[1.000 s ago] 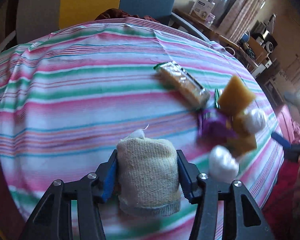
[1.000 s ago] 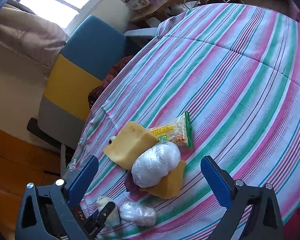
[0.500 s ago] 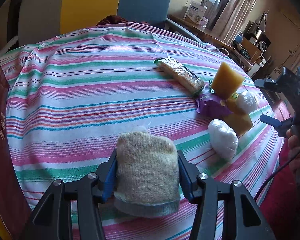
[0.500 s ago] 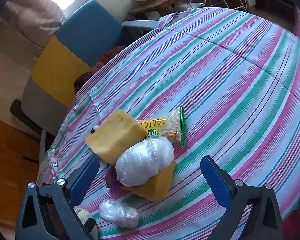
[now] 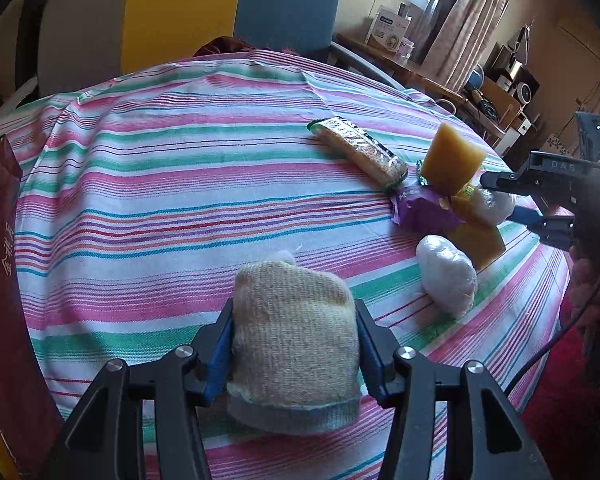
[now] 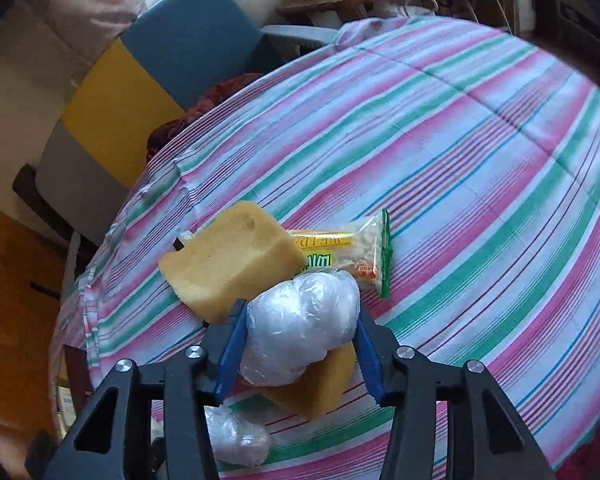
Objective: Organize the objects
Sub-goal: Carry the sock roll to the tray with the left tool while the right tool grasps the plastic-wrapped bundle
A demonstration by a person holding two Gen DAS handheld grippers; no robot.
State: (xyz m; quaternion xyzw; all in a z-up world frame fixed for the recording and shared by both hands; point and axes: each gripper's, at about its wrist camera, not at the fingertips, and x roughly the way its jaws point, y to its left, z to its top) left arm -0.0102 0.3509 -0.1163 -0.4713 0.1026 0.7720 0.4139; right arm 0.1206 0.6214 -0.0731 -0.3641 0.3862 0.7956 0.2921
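The left tool (image 5: 294, 344) clamps a beige knit bundle (image 5: 296, 344). The right tool (image 6: 300, 344) grips a plastic-wrapped white ball (image 6: 302, 328) atop a yellow sponge (image 6: 320, 388). Crowding that ball: another sponge (image 6: 232, 264), a snack bag (image 6: 352, 256), and a second wrapped ball (image 6: 236, 436).

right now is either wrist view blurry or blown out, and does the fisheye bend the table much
Left wrist view: sharp, the knitted sock in the left gripper crisp; window top right is blown out. Right wrist view: softer, blown-out window top left, slight smear on the striped tablecloth. Both views bulge the tablecloth into a dome and darken the corners.
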